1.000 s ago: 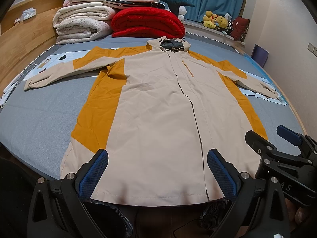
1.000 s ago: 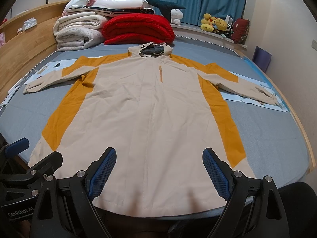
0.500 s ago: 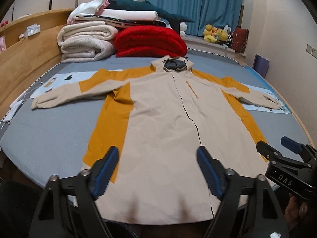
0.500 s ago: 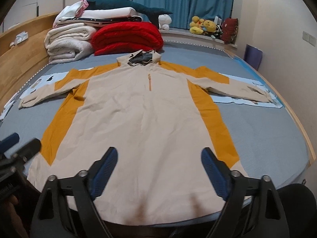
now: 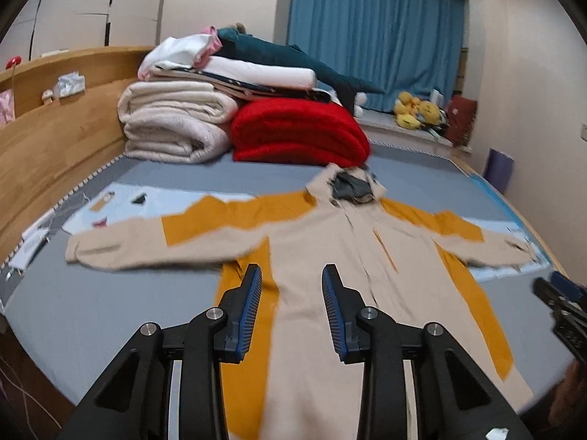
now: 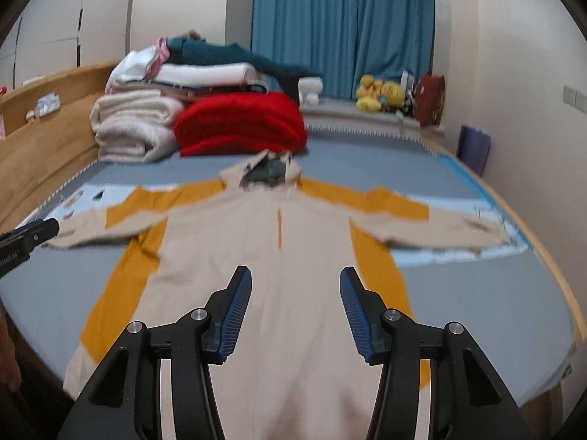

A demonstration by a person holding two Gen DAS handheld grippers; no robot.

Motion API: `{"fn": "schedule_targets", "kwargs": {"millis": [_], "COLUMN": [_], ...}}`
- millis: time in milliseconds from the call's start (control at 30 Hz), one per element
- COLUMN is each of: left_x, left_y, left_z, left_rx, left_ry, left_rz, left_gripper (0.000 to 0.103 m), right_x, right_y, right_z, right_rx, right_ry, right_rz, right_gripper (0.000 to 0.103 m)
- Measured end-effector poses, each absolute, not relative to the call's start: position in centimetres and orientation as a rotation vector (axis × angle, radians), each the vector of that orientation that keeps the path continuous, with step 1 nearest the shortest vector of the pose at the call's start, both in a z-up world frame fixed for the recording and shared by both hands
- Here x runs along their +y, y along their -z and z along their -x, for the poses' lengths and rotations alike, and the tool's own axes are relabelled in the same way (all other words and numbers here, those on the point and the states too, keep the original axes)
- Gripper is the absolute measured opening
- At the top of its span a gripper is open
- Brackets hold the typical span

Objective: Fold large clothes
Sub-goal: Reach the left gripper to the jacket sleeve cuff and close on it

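A long beige coat with orange side panels (image 5: 315,249) lies flat on the grey bed, front up, both sleeves spread out, hood at the far end. It also shows in the right wrist view (image 6: 256,256). My left gripper (image 5: 291,293) is open and empty, held above the coat's lower left part. My right gripper (image 6: 295,293) is open and empty above the coat's lower middle. The right gripper's tip shows at the right edge of the left wrist view (image 5: 561,304); the left gripper's tip shows at the left edge of the right wrist view (image 6: 25,238).
Folded red (image 5: 301,132) and beige blankets (image 5: 176,124) are stacked at the bed's far end. A wooden headboard (image 5: 55,139) runs along the left. Light blue sheets (image 5: 121,205) lie under the sleeves. Plush toys (image 6: 381,95) sit by the blue curtain.
Both grippers have risen and tilted up, so more of the room shows. Both jaws have narrowed but stay open. The coat has not moved.
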State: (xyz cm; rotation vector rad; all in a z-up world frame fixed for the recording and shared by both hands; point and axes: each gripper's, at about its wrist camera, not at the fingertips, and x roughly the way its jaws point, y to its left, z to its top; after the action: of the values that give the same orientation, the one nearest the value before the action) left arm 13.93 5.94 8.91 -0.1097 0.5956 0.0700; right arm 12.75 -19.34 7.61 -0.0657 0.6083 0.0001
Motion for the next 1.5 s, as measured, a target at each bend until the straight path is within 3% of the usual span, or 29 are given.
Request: {"fn": "schedule_targets", "kwargs": {"millis": [333,400,467,900,933,1000,1067,1133,1200,1300,1367,1400,1500], "left_x": [13.4,15.4,17.2,25.8,26.2,27.6,29.1,30.7,31.8,34.0,35.5,36.1,38.7], "left_y": [-8.6,-7.5,-5.8,0.7,1.0,1.9,3.0,4.2,5.0,6.8,8.1,8.5,10.4], "left_z": [-24.7,-25.7,-26.4,-29.4,-29.5,-29.7,-29.8,-30.1,-30.3,-30.6,-30.7,-30.8,-30.7], "left_rx": [0.580,0.593,0.621,0.759,0.764,0.781,0.798,0.822,0.833,0.867,0.884,0.892,0.909], "left_ry": [-0.244,-0.286,-0.330,-0.524,-0.536,-0.575,-0.611,-0.651,-0.676,-0.718,-0.741,-0.756,-0.802], "left_rz": [0.123,0.147,0.167,0.249,0.250,0.271,0.304,0.313,0.310,0.316,0.325,0.326,0.377], "left_gripper": [0.033,0.033,0.033,0.033,0.033,0.033,0.033,0.033,0.034,0.039,0.042,0.044,0.052], "right_x": [-17.8,-17.1,-16.1,-12.2,-12.2,-11.9,-11.7,-11.9,-12.0,-11.6,-11.4,-11.4,-11.6], "right_y": [-9.6,-9.4,-9.0,-4.0,-3.5,-2.6,-2.4,-2.2,-2.1,-1.8,-1.6,-1.4,-1.0], "right_z": [-21.7,-23.4,-25.2,-33.8,-34.1,-34.9,-35.5,-36.0,-36.4,-36.9,-37.0,-37.1,-37.5], "right_rx": [0.549,0.550,0.541,0.587,0.603,0.641,0.649,0.657,0.669,0.685,0.686,0.690,0.713], "right_ry": [0.011,-0.024,-0.037,-0.155,-0.158,-0.186,-0.204,-0.214,-0.217,-0.235,-0.235,-0.237,-0.245], "right_rz": [0.070,0.068,0.085,0.130,0.120,0.099,0.090,0.069,0.058,0.083,0.093,0.089,0.086], "right_gripper": [0.052,0.058,0.072,0.072,0.070,0.057,0.033,0.027,0.027,0.030,0.048,0.051,0.054]}}
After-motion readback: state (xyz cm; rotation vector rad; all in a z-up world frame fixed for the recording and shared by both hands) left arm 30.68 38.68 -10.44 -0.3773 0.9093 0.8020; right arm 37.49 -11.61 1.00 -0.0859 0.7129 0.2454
